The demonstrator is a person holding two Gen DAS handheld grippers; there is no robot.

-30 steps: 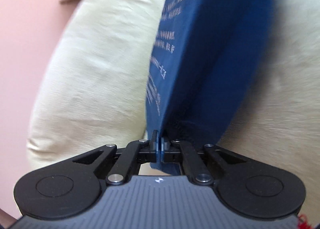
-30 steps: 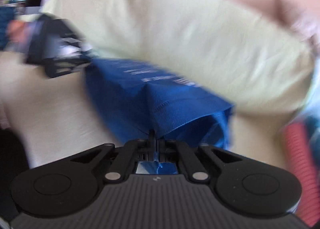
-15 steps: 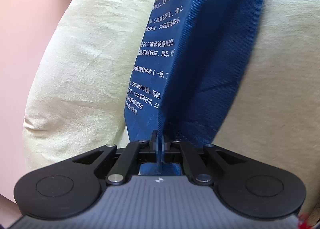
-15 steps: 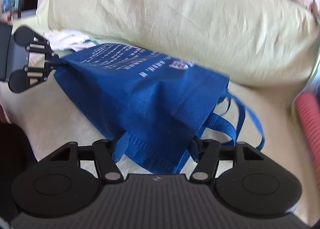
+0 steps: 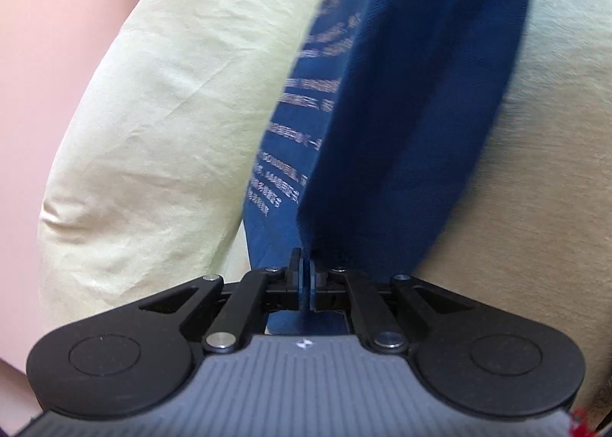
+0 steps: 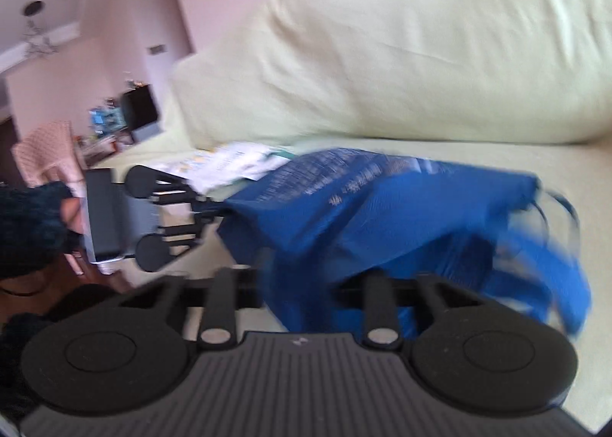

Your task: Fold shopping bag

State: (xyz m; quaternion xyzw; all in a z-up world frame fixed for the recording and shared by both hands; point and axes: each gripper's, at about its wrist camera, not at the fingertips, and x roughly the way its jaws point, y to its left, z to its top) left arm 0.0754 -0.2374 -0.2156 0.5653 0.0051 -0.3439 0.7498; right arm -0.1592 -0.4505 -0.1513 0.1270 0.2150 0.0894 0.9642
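bag: blue shopping bag (image 6: pixel 382 215) mid-frame on sofa | my left gripper (image 5: pixel 305 276) pinches its corner; my right gripper (image 6: pixel 302 284), jaws just closing, clamps the near edge | handling: light, limp; take hems

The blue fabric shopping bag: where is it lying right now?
The blue fabric shopping bag lies on the pale sofa seat, before the cream cushion, centre of the right wrist view.

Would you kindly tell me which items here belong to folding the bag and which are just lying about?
Job in hand:
blue shopping bag
left hand-held gripper
right hand-held gripper

Lying about:
cream cushion
printed papers
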